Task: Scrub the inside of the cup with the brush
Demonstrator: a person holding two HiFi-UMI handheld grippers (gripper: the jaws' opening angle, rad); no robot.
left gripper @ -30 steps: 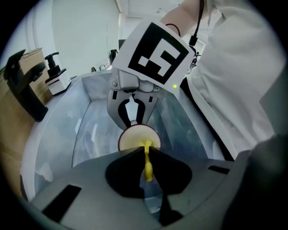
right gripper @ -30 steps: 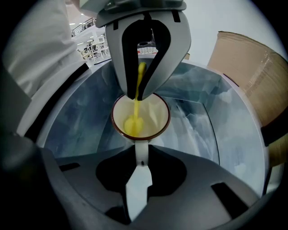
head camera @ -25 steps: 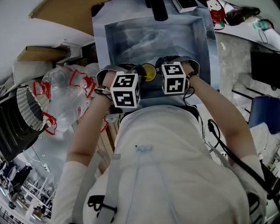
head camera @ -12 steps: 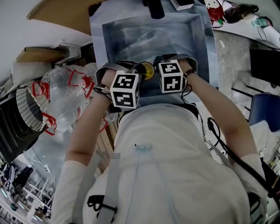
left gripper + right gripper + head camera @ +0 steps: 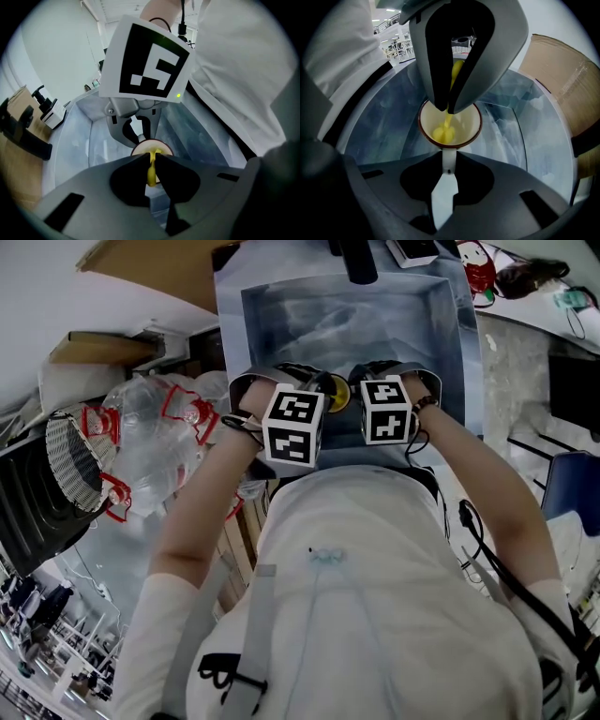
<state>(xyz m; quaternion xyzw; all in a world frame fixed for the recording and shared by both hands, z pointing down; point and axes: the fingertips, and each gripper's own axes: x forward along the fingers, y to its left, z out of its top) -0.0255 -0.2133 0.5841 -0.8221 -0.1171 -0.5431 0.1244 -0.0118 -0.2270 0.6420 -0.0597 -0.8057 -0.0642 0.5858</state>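
A white cup point(image 5: 450, 123) with a dark rim hangs over the sink, its mouth turned toward the left gripper. My right gripper point(image 5: 449, 158) is shut on the cup's white handle point(image 5: 448, 161). My left gripper point(image 5: 151, 159) is shut on the yellow brush point(image 5: 151, 171), and the brush's head point(image 5: 443, 133) sits inside the cup against its bottom. In the head view both marker cubes point(image 5: 295, 426) point(image 5: 386, 411) are side by side at the sink's near edge, with a bit of yellow brush point(image 5: 338, 395) between them. The jaws themselves are hidden there.
The steel sink basin point(image 5: 281, 315) lies under both grippers, with a black faucet point(image 5: 356, 259) at its far side. Clear plastic bags with red print point(image 5: 155, 442) and a black wire basket point(image 5: 56, 474) are at the left. A blue chair point(image 5: 577, 488) is at the right.
The head view has shifted a little, so everything sits slightly further right and lower. Both grippers stay together at the cup, with the brush still inside it.
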